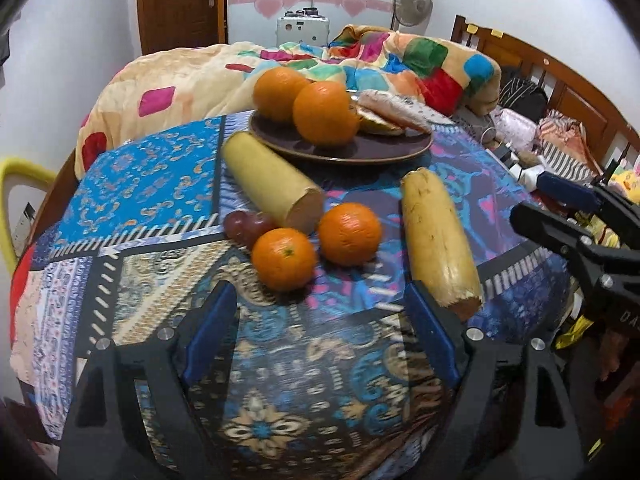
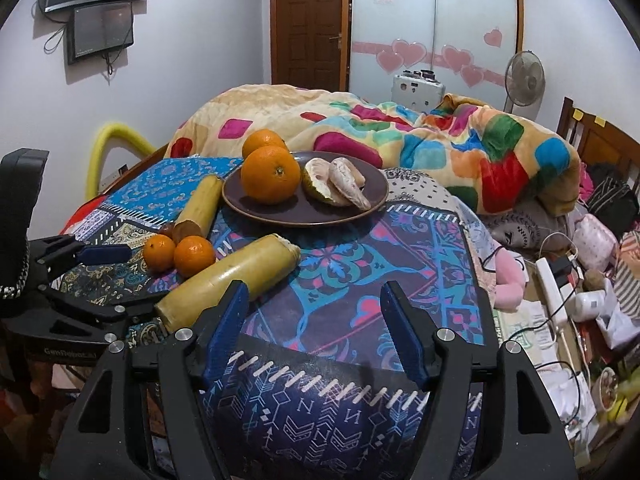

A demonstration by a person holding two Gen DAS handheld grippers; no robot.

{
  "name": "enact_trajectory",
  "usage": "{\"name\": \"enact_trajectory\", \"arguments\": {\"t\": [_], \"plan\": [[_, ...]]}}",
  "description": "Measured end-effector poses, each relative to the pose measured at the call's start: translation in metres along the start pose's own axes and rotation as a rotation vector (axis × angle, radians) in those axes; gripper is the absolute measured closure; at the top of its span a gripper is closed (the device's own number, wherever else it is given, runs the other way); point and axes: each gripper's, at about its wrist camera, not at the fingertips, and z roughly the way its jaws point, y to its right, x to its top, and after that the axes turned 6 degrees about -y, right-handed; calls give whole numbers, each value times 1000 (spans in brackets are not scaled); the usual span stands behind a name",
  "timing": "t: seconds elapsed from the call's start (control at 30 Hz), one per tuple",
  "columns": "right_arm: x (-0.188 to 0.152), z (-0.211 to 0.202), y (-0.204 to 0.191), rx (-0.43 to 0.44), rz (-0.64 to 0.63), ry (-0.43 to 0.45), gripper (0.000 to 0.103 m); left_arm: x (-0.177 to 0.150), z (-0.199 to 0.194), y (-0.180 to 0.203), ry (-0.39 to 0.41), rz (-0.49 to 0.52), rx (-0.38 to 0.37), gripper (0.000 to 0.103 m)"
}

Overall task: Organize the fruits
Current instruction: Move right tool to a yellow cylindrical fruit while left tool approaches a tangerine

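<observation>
The left gripper (image 1: 320,328) is hovering over the patterned cloth (image 1: 304,380) covering the table, its blue pads spread wide with nothing between them, and the right gripper (image 2: 314,332) is hanging over the near edge with its jaws apart and equally empty. Toward the far edge a dark plate (image 1: 380,148) is carrying two large oranges (image 1: 326,114) and some peeled, pale fruit segments (image 1: 394,110). Nearer the middle two small oranges (image 1: 284,258) are sitting side by side, touching a few reddish grapes (image 1: 248,226) (clear in the left view, nearly hidden in the right one). One yellow cylinder-shaped fruit (image 1: 272,184) is lying just in front of the plate's left rim, and a second one (image 1: 438,240) is lying toward the right edge, its near end just beside the left gripper's right pad. The right wrist view is showing that same second piece (image 2: 228,284) running diagonally to its own left finger (image 2: 226,328), whether touching cannot be told. Only the right view is taking in the two wall-mounted screens (image 2: 100,4) and the cluttered floor (image 2: 560,320); both are showing the colourful quilt (image 2: 400,136) on the bed beyond.
</observation>
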Motion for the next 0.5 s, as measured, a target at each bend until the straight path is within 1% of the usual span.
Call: {"name": "enact_trajectory", "arguments": {"t": [0.17,0.3,0.37,0.5], "plan": [[2,-4,2,8,10,1,38,1,0,4,20,-37,-25,17],[5,-1,-5,22,8,-1,36,-3,-2,8,44,-44,-6,16],[7,3,-11,24,3,-2,32,-3,-2,9,46,-37,-1,16],[13,18,-20,49,2,-30,32,-9,0,13,35,3,3,16]]}}
